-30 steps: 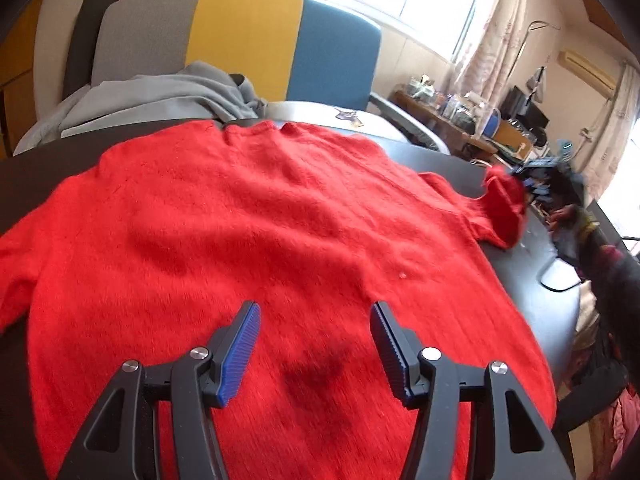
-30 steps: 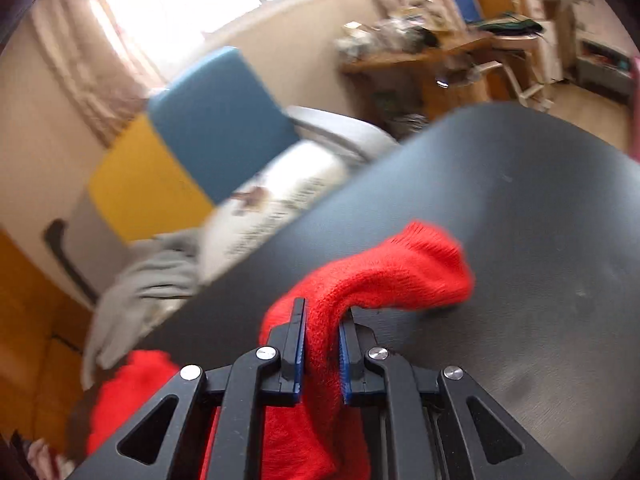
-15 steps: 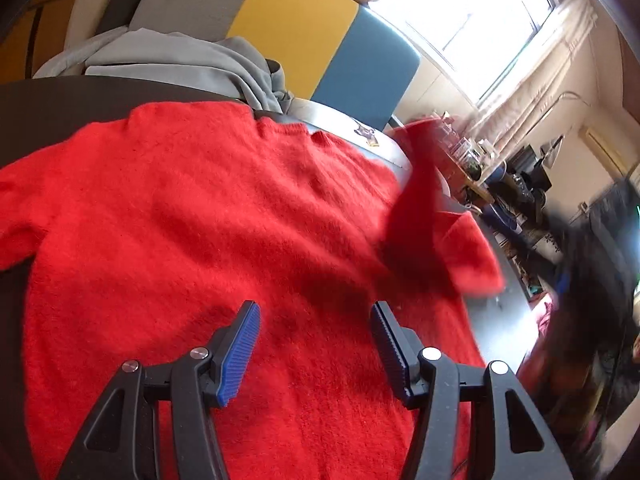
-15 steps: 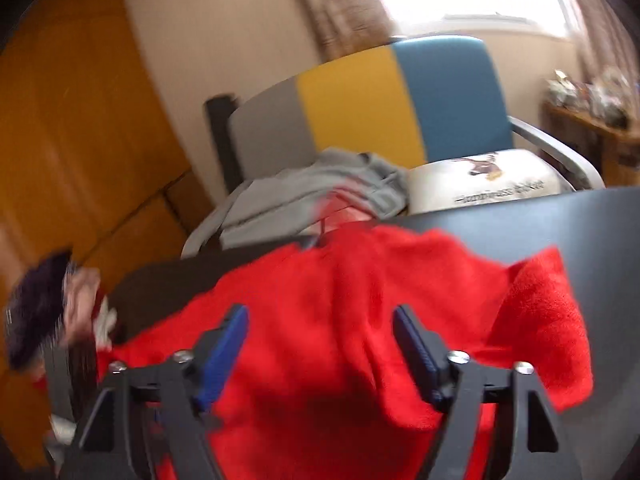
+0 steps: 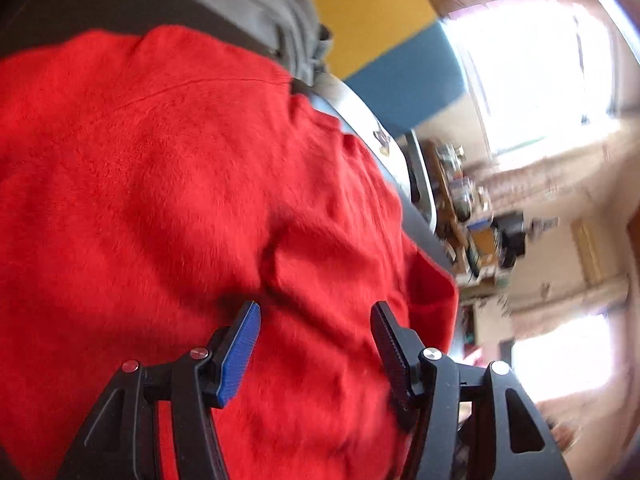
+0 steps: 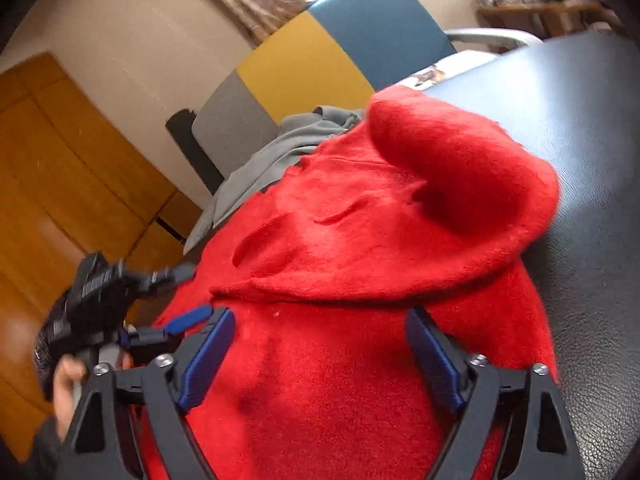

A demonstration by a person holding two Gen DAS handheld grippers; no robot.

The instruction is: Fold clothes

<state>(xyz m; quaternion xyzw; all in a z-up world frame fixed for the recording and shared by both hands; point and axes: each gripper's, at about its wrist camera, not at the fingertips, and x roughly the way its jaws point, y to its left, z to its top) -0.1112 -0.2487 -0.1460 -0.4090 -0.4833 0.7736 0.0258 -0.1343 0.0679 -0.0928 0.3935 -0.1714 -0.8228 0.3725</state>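
A red fuzzy sweater [image 5: 160,200] lies spread on the dark table [image 6: 580,128]. Its right sleeve [image 6: 460,172] lies folded over onto the body in a loose hump. My left gripper [image 5: 316,316] is open and empty, low over the sweater's lower right part. My right gripper [image 6: 320,332] is open and empty, just above the sweater below the folded sleeve. The left gripper [image 6: 176,320] also shows in the right wrist view, held in a hand at the sweater's left side.
A grey garment [image 6: 272,152] lies on a grey, yellow and blue chair [image 6: 320,60] behind the table. A white printed item [image 6: 448,68] lies on the chair seat. A cluttered desk [image 5: 460,200] stands by the window. Orange wooden panels [image 6: 60,180] are at left.
My right gripper let go of the sleeve after carrying it over the sweater body, and now hovers open. My left gripper moved right and tilted, staying open.
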